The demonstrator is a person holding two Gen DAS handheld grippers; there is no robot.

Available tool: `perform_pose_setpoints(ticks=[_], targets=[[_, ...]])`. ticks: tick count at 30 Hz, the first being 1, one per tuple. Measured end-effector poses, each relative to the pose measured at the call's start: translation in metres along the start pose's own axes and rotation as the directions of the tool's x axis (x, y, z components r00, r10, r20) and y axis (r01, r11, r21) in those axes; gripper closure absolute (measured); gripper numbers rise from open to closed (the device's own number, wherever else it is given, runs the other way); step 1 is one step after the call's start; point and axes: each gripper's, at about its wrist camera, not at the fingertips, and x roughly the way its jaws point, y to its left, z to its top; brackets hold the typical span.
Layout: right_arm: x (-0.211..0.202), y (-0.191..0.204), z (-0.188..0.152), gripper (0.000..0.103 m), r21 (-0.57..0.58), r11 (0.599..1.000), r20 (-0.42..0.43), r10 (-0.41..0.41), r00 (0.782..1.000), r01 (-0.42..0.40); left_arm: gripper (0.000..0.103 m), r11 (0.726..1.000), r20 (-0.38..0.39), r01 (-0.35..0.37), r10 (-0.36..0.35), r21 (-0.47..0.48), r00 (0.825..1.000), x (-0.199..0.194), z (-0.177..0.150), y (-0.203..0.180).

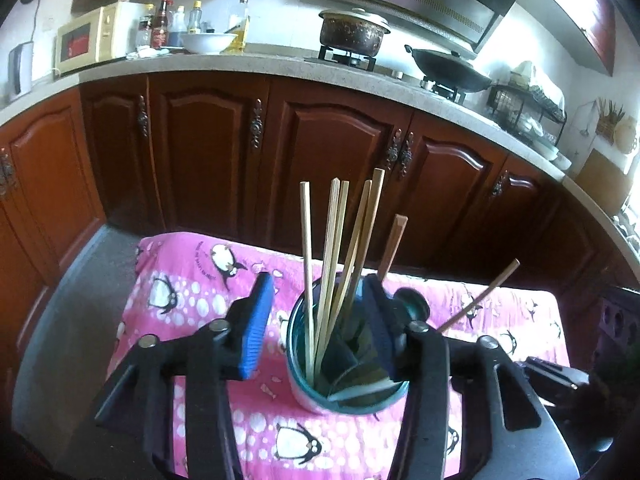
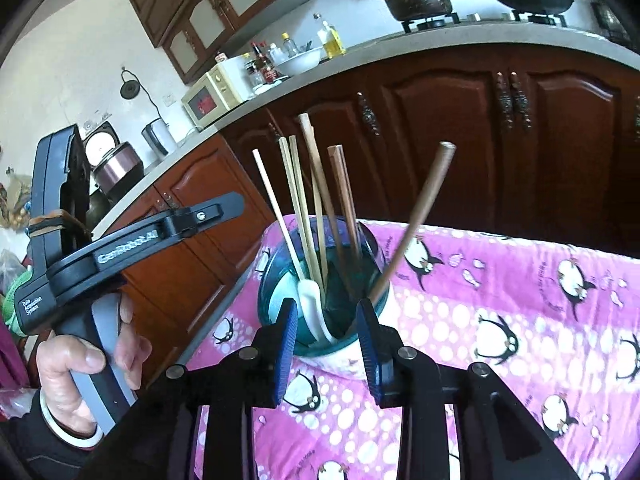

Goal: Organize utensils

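A teal cup (image 1: 320,392) stands on the pink penguin cloth (image 1: 180,292), holding several light chopsticks (image 1: 332,248) and one dark one. My left gripper (image 1: 318,332) is open: its left pad hangs beside the cup, apart from it, and its right pad sits over the cup's right rim. In the right wrist view the cup (image 2: 276,300) also holds a white spoon (image 2: 310,300). A brown stick (image 2: 416,216) leans out over the rim to the right. My right gripper (image 2: 328,344) is open just in front of the cup, nothing pressed between its pads.
A person's hand (image 2: 76,360) grips the left gripper's handle at the table's left edge. Behind the table run brown cabinets (image 1: 328,140) under a counter with a microwave (image 1: 88,38), bowl, pot (image 1: 352,32) and wok. Floor shows at the left (image 1: 72,312).
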Motion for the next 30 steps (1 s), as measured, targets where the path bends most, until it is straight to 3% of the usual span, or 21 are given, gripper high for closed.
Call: perform_pose_setpoints(ticks=[7,11,24,27,30], targets=[[-0.018,0.011,-0.008,0.063,-0.021,0.996,0.022,-0.087,0.996,0.088,0.052,0.997,0.001,-0.056,0.056,0.046,0.998,-0.023,-0.025,-0.013],[-0.026,0.019,-0.013,0.062,-0.037,0.989,0.031,-0.144,0.989,0.145,0.052,0.993,0.007,-0.098,0.098,0.072,0.995,-0.033,-0.040,-0.023],[-0.053,0.027,-0.021,0.059,-0.006,0.977,0.047,-0.212,0.976,0.213,0.051,0.981,0.065,-0.177,0.172,0.084,0.983,-0.059,-0.062,-0.030],[-0.056,0.030,-0.023,0.059,-0.009,0.977,0.048,-0.212,0.976,0.213,0.037,0.974,0.089,-0.207,0.199,0.093,0.976,-0.065,-0.064,-0.032],[-0.056,0.032,-0.023,0.058,-0.008,0.977,0.046,-0.210,0.977,0.211,0.036,0.972,0.106,-0.211,0.200,0.106,0.974,-0.070,-0.067,-0.033]])
